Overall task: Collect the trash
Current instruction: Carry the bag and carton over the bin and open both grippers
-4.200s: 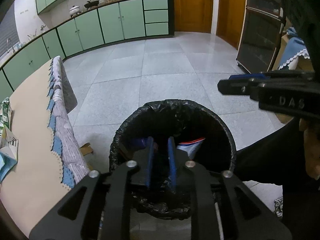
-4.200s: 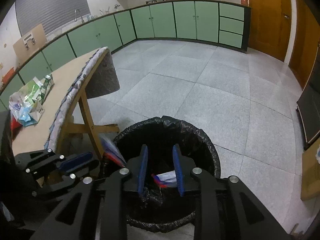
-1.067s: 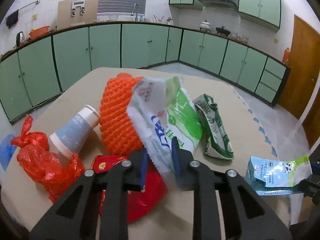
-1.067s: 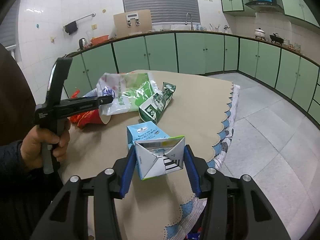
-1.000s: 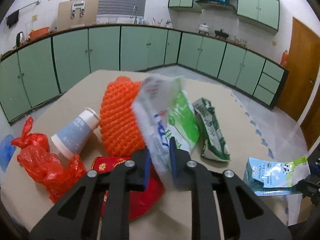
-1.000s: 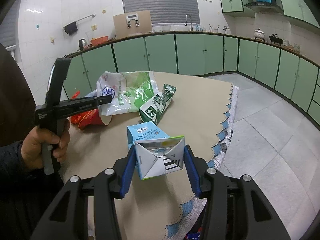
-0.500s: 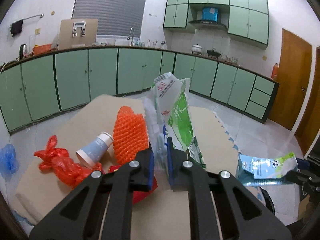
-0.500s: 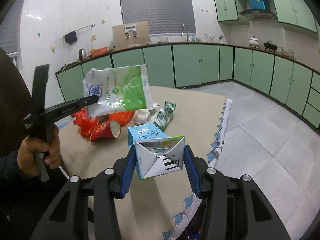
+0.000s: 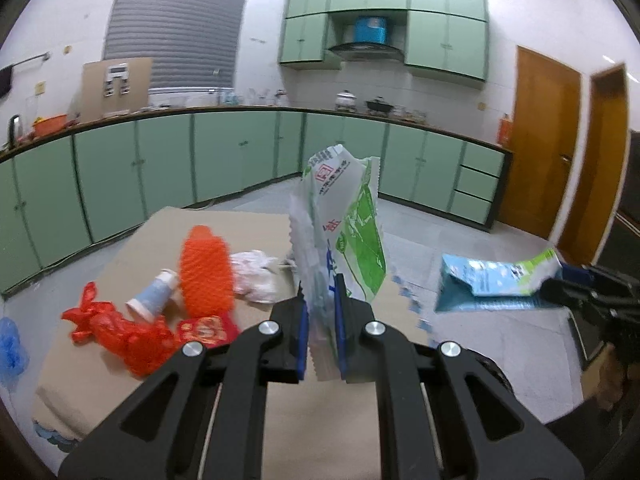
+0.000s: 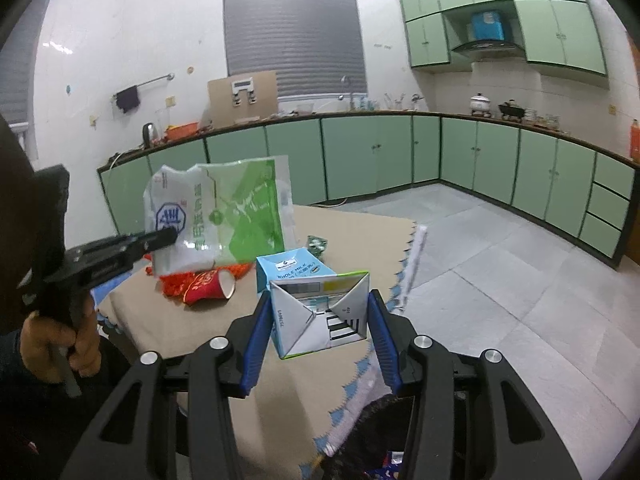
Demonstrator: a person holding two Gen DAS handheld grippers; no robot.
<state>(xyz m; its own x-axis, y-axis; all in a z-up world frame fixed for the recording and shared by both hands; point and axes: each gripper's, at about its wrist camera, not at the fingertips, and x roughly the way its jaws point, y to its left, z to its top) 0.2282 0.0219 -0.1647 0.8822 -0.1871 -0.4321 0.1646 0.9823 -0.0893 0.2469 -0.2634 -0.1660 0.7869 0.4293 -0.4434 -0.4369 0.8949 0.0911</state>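
Note:
My left gripper (image 9: 319,320) is shut on a white and green plastic bag (image 9: 340,228), held upright in the air above the table; the same bag (image 10: 218,216) hangs from it in the right wrist view. My right gripper (image 10: 320,332) is shut on a blue and white milk carton (image 10: 316,308), also lifted off the table; the carton (image 9: 492,276) shows at the right of the left wrist view. On the table (image 9: 256,408) lie an orange foam net (image 9: 206,272), a paper cup (image 9: 152,300), a red plastic bag (image 9: 116,332), a red cup (image 10: 210,284) and a crumpled white wrapper (image 9: 256,272).
A black-lined trash bin rim (image 10: 372,436) shows past the table's scalloped edge, under my right gripper. A green snack packet (image 10: 318,245) lies at the table's far side. Green cabinets (image 10: 400,156) run along the walls, with grey tiled floor (image 10: 500,256) to the right.
Both grippers have risen and pulled back from the table with their loads. The plastic bag came off the pile and now hangs upright; the trash on the table looks smaller and lower.

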